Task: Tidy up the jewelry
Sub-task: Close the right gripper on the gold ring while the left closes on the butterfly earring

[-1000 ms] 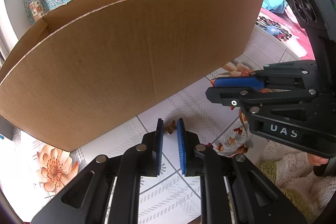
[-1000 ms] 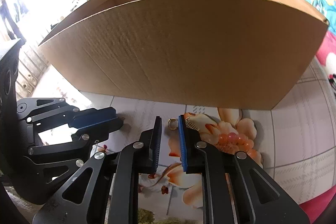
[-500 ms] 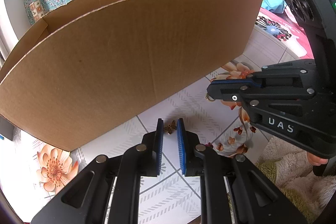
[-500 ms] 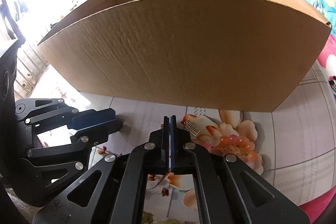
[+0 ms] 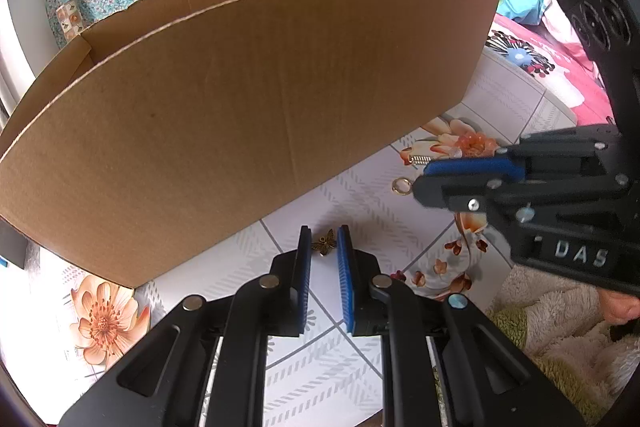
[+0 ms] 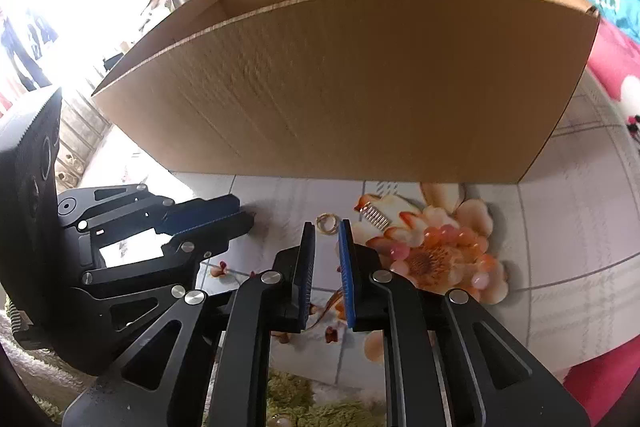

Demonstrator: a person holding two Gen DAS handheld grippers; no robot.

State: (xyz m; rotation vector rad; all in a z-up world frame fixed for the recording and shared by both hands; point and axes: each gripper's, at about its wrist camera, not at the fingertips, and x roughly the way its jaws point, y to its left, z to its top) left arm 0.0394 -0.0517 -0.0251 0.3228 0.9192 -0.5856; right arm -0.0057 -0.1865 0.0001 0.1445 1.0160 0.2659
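Note:
A small brass butterfly charm (image 5: 323,247) lies on the patterned tabletop (image 5: 360,195), between the blue-padded tips of my left gripper (image 5: 323,239). That gripper stands narrowly open and its pads do not press the charm. A gold ring (image 6: 327,223) lies flat on the table at the tips of my right gripper (image 6: 326,231), whose jaws are opening around it without gripping. The ring (image 5: 401,185) also shows just past the right gripper (image 5: 420,182) in the left wrist view. A tall cardboard box (image 5: 240,99) stands just behind both.
A small silver spring-like piece (image 6: 374,215) lies on the printed flower right of the ring. My left gripper (image 6: 244,213) sits close on the left in the right wrist view. A fluffy green-white rug (image 5: 560,331) borders the table's near edge, and pink bedding (image 5: 552,67) lies to the right.
The right gripper closed fully half a second ago and has parted again, while the ring stays on the table. The left gripper and the butterfly charm have not moved.

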